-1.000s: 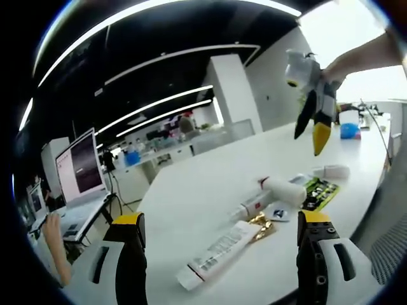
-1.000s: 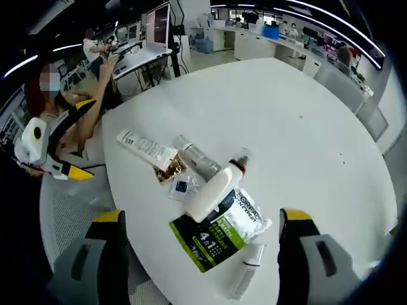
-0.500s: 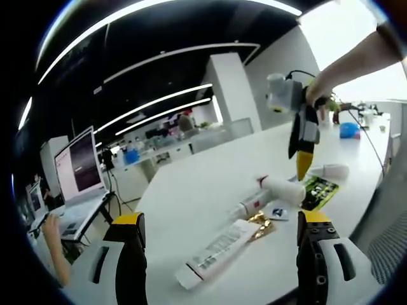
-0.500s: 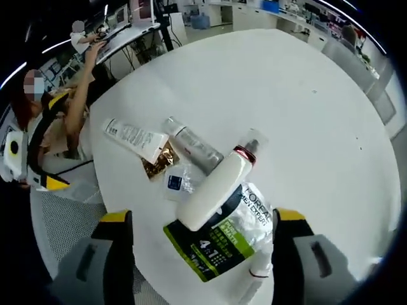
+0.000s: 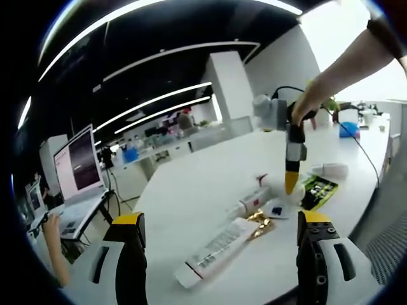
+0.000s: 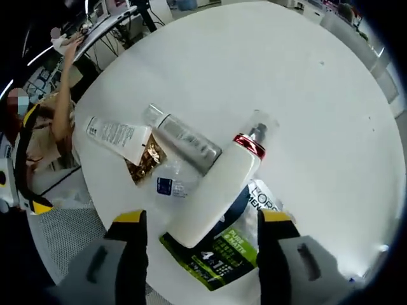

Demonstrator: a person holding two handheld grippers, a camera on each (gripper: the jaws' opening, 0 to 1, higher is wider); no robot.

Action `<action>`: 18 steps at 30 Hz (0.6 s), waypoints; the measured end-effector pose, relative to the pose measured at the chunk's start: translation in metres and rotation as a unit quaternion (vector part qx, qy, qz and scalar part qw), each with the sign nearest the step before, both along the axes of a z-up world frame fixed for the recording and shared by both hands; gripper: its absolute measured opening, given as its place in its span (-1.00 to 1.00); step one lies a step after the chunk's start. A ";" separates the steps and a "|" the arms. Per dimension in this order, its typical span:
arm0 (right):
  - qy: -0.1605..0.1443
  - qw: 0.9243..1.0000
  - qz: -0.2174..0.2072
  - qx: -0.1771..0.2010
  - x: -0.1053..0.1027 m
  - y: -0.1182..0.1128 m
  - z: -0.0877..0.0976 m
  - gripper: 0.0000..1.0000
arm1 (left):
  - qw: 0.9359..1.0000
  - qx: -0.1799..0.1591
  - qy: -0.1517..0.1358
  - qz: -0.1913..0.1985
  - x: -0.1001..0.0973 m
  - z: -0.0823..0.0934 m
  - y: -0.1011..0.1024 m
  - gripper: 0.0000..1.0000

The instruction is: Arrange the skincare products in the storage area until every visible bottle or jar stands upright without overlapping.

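Jaws spread wide on my right gripper [image 6: 198, 244], I point it down astride the lying white bottle [image 6: 213, 197]; my left gripper [image 5: 219, 254] hovers open.

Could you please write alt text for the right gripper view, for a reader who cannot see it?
The right tongs hang open above a white pump bottle lying on its side across a green sachet on a round white table. Beside it lie a silver bottle, a white tube and small packets.
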State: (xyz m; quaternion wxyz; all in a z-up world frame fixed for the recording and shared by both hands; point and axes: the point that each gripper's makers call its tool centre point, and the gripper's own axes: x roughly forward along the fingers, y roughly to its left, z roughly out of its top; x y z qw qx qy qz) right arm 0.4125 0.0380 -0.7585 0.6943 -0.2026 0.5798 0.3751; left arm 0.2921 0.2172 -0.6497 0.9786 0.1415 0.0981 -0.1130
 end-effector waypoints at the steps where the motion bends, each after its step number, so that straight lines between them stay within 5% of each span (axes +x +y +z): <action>1: 0.002 1.000 -0.006 -0.001 0.002 0.001 -0.002 0.35 | 1.000 0.000 0.000 0.000 0.000 0.000 0.000 0.95; 8: -0.001 0.999 0.022 -0.049 0.006 -0.007 -0.012 0.16 | 1.000 0.001 0.003 0.002 -0.001 0.002 -0.004 0.95; 18: 0.018 0.998 0.015 -0.050 -0.002 0.002 -0.022 -0.07 | 1.000 0.005 0.012 0.000 -0.002 0.001 -0.007 0.95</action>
